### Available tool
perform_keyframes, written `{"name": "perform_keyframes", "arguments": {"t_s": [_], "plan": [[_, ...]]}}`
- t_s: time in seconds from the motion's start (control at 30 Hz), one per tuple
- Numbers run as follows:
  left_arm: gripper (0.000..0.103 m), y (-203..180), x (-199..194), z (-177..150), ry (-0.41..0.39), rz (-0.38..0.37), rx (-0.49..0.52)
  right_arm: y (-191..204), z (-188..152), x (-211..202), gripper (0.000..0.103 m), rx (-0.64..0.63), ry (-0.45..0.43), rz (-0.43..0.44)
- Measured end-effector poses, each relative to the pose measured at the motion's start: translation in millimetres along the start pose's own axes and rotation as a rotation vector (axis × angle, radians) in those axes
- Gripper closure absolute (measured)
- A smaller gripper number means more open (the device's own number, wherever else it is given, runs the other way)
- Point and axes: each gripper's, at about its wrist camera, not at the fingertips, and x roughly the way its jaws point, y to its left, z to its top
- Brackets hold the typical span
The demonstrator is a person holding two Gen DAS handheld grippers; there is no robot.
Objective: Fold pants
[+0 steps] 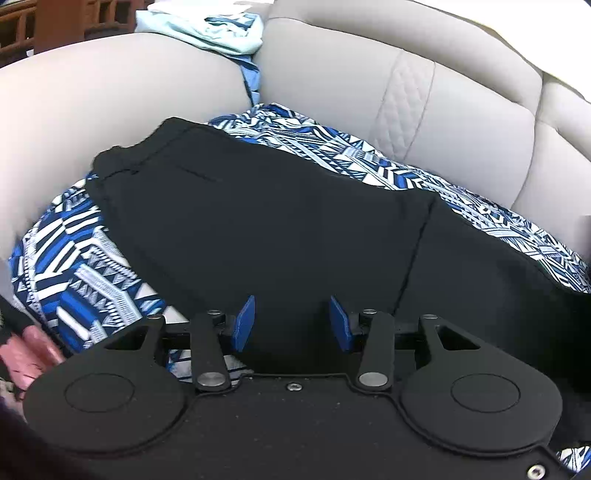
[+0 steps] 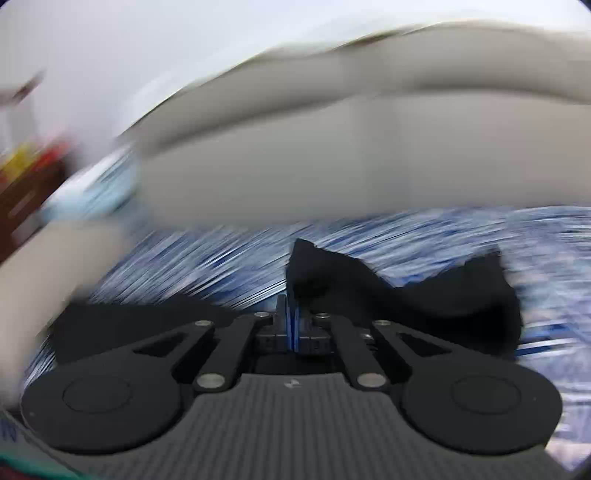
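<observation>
right wrist shows right tongs point(image 2: 292, 314) pinching black pants point(image 2: 406, 295) over patterned cloth point(image 2: 207, 266).

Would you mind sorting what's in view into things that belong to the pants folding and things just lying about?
Part of the job:
black fabric pants
left hand-held gripper, open above them
right hand-held gripper, shut on a pants edge

Lying about:
blue-and-white geometric patterned cloth beneath the pants
beige cushioned sofa
pale blue crumpled garment on the sofa

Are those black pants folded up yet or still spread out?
Mostly spread. The black pants lie flat on the patterned cloth; the right gripper holds one lifted end.
</observation>
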Motion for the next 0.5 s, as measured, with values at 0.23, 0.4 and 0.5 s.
{"name": "perform_keyframes", "arguments": {"t_s": [0.23,0.4,0.5], "plan": [[0.056,19,-7,-4,-0.01,-0.008,0.008,60,-51,42,0.051,-0.144,0.197,0.128],[0.056,14,-9,-9,0.002,-0.12,0.031,36,-57,14,0.032,-0.097,0.197,0.138],[0.055,7,-16,-12,0.006,-0.212,0.066,25,-55,0,0.02,-0.079,0.194,0.171]]}}
